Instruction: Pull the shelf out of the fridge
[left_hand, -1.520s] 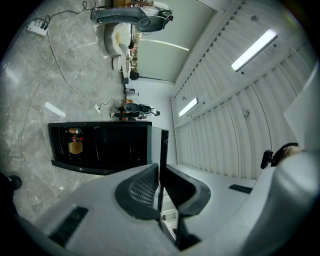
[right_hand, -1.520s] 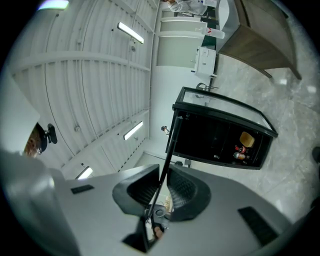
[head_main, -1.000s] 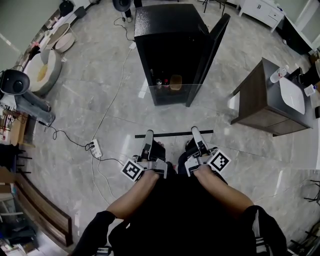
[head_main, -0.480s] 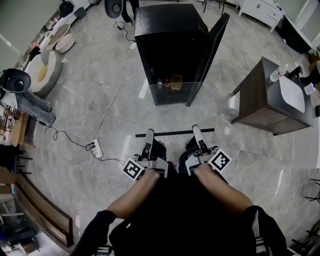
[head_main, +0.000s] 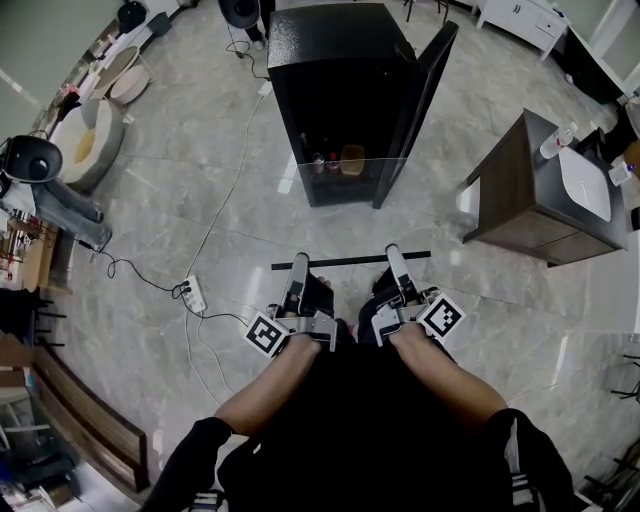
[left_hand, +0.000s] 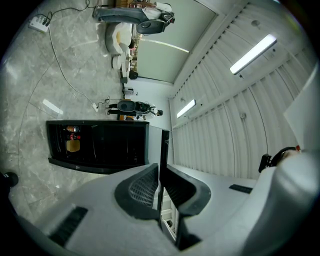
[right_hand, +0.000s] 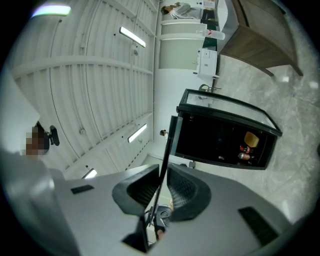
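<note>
— What are the fingers of the left gripper doing?
— Pinching the shelf. They are nearly pressed together, with its thin dark edge between the pads. The right gripper pinches it likewise, a touch wider.
— How does the shelf lie?
— Its long axis runs crosswise, left to right, with one gripper toward each end and neither arm nearer. It is out of the fridge, which stands well apart ahead, door open.
— So the pull looks done?
— I'd judge so; carrying it level remains.
— Do the views differ?
— The gripper views show it edge-on in the grip. Only the head view shows its full span above the floor.
</note>
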